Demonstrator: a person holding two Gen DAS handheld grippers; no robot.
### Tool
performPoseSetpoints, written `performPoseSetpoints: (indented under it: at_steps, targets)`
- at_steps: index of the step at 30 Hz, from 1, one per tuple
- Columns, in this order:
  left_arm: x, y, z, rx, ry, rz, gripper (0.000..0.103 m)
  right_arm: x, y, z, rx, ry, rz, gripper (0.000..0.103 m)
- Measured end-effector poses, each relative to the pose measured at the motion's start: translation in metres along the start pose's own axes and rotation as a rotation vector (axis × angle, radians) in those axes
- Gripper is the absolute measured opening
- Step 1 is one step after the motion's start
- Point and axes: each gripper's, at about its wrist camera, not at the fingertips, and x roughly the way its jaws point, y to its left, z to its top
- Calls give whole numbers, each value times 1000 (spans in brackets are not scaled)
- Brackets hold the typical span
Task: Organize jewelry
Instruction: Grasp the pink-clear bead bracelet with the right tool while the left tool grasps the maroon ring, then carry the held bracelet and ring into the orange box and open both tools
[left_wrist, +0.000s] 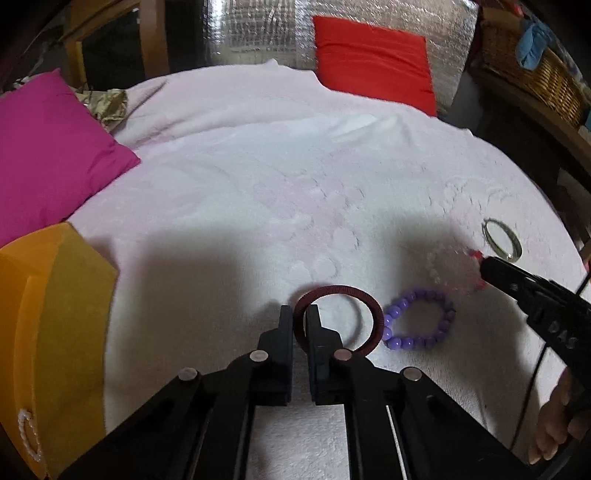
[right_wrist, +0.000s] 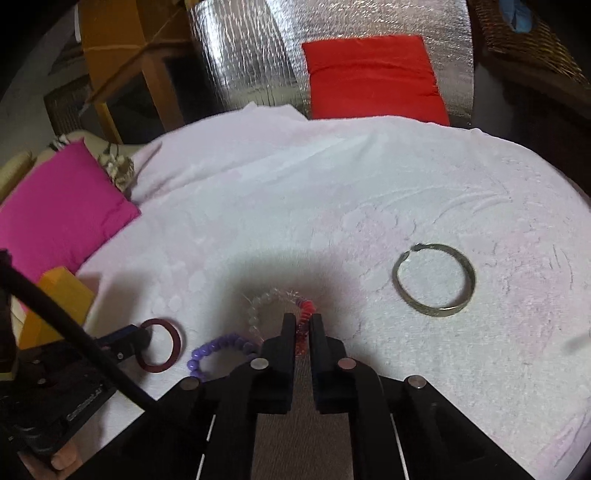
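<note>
On the pale pink blanket (left_wrist: 258, 166), my left gripper (left_wrist: 299, 319) is shut on the near-left rim of a maroon bangle (left_wrist: 373, 306). Beside the bangle, on its right, lies a purple bead bracelet (left_wrist: 417, 295). My right gripper (right_wrist: 303, 325) is shut on the red section of a clear and red bead bracelet (right_wrist: 255, 306), which lies on the blanket. A metal bangle (right_wrist: 432, 308) lies apart, to the right of it. The right wrist view also shows the left gripper (right_wrist: 136, 338) at the maroon bangle (right_wrist: 179, 343) and the purple bracelet (right_wrist: 207, 350).
An orange box (left_wrist: 55, 314) stands at the left edge of the blanket, with a white bead string on its front. A magenta pillow (left_wrist: 48, 147) lies behind it and a red pillow (left_wrist: 373, 59) at the far side. A wicker basket (left_wrist: 535, 70) sits at the right.
</note>
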Motion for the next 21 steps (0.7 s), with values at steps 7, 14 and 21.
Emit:
performPoseSetpoints:
  at_steps: [7, 14, 21]
  targets:
    - [-29, 11, 4, -23, -80, 17, 6, -34, -8, 2, 45, -47, 69, 8]
    - [-51, 10, -3, -25, -108, 39, 6, -63, -1, -2, 38, -89, 122, 8]
    - [-76, 4, -13, -42, -169, 75, 6, -84, 6, -12, 30, -110, 158, 8]
